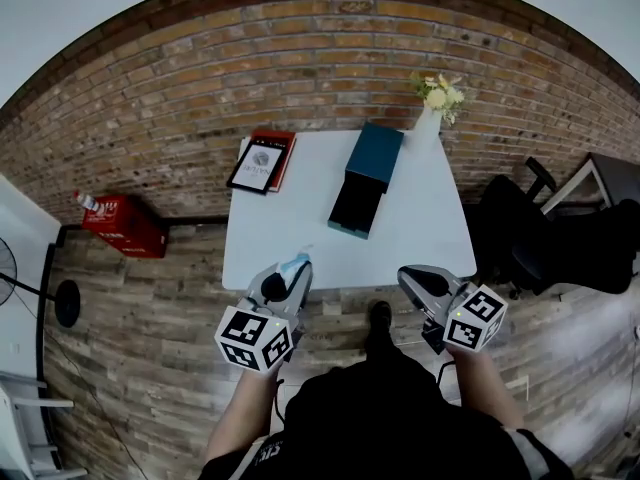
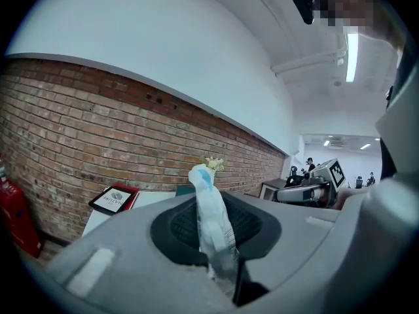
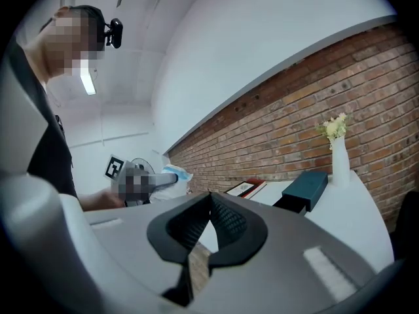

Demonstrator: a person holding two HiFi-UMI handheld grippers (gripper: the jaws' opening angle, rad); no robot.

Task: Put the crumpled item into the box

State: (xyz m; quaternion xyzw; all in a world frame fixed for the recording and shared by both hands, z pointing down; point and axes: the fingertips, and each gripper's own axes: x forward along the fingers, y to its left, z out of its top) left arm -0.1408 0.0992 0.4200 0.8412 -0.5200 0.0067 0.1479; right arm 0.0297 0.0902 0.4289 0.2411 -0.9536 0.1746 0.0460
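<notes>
Near: left gripper (image 2: 213,231) clamped on the crumpled item (image 2: 209,205); right gripper (image 3: 209,200) jaws together, empty. Far: the box (image 1: 374,154) on the table (image 1: 425,233). Hold your grip firm and let go only above the box's opening.

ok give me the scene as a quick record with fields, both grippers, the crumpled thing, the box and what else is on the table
left gripper: shut on the crumpled white and blue item, by the near edge of the white table
right gripper: shut, nothing between its jaws
box: teal box on the table, black drawer pulled out toward the person
item in box: not yet
also on table: white vase of flowers, red book
</notes>
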